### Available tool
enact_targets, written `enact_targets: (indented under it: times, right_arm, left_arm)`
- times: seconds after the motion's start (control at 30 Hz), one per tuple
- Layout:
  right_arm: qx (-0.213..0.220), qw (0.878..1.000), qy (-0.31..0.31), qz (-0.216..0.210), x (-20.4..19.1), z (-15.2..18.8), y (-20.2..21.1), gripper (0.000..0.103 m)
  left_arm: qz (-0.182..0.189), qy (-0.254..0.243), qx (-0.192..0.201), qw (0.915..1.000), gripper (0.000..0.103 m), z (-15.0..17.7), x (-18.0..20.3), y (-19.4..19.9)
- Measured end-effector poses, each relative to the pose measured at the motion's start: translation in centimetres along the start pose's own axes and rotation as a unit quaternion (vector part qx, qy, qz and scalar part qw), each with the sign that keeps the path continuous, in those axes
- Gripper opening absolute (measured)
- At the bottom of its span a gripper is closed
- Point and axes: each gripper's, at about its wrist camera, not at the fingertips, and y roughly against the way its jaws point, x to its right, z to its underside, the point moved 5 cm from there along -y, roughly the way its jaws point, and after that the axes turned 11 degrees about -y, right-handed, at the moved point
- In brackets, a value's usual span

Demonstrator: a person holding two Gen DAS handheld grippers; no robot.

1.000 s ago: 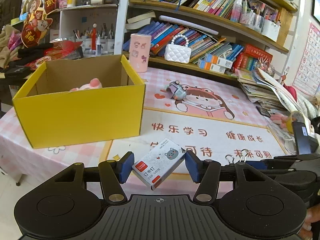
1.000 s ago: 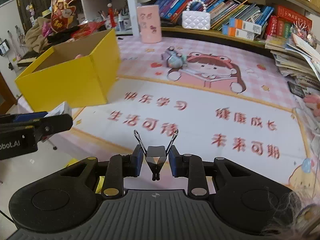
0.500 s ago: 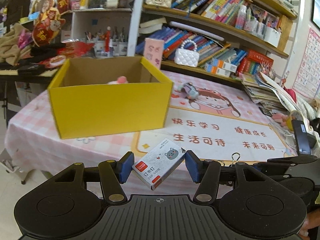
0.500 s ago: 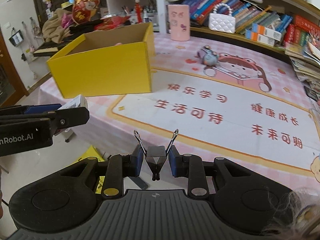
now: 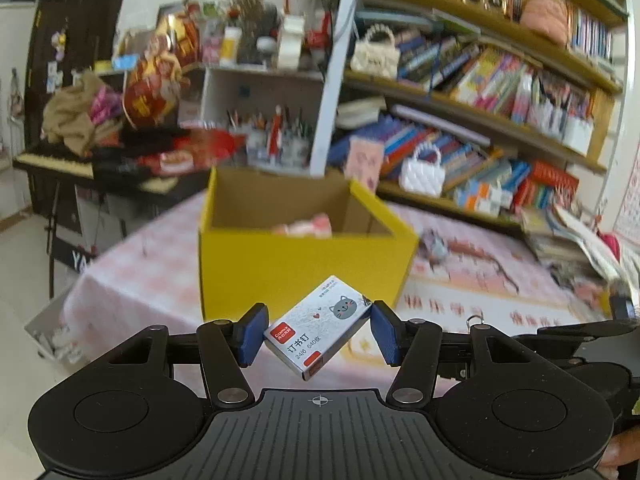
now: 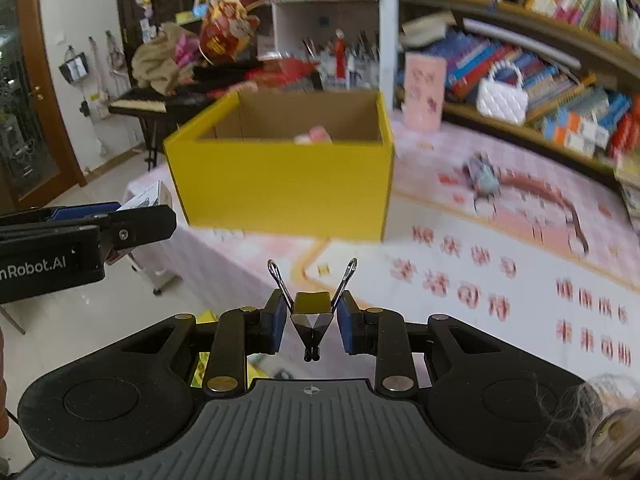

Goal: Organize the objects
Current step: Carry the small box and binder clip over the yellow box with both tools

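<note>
L gripper (image 5: 318,334) clamps a staple box (image 5: 318,326) held tilted, off the table edge; R gripper (image 6: 312,322) pinches a black binder clip (image 6: 312,316) — handles up; beyond both, yellow carton (image 6: 280,196) on pink tablecloth (image 6: 460,240), pink toy (image 5: 308,226) inside.

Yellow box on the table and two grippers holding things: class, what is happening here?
A person is tidying small items. The left gripper holds a staple box, tilted, between its jaws. The right gripper has its jaws shut on a black binder clip. Both hang in front of the open yellow box, which already contains something pink. Neither item is in the box yet.
</note>
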Motion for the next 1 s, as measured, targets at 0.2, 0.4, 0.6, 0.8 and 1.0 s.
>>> enact_targets:
  times: [0.2, 0.4, 0.6, 0.8, 1.0]
  right_arm:
    - [0.041, 0.999, 0.021, -0.007, -1.1, -4.9, -0.9, 0.025]
    - [0.087, 0.995, 0.056, -0.004, -1.2, -9.9, -2.7, 0.025]
    - [0.1, 0.992, 0.077, -0.005, -1.2, -13.4, -6.3, 0.025]
    - [0.064, 0.991, 0.118, -0.002, -1.2, -13.6, -10.9, 0.025]
    - [0.017, 0.99, 0.138, -0.008, -0.7, -12.8, -14.4, 0.025]
  left_arm:
    - [-0.016, 0.004, 0.052, 0.9985, 0.055, -3.7, -2.0, -1.2]
    - [-0.041, 0.018, 0.087, 0.9952, 0.055, -6.8, -3.4, -2.9]
    - [-0.055, 0.015, 0.089, 0.9944, 0.055, -9.1, -3.9, -5.9]
    - [-0.059, 0.03, 0.048, 0.9967, 0.055, -9.0, -3.8, -10.5]
    - [-0.061, 0.031, -0.001, 0.9976, 0.055, -7.9, -3.6, -14.3]
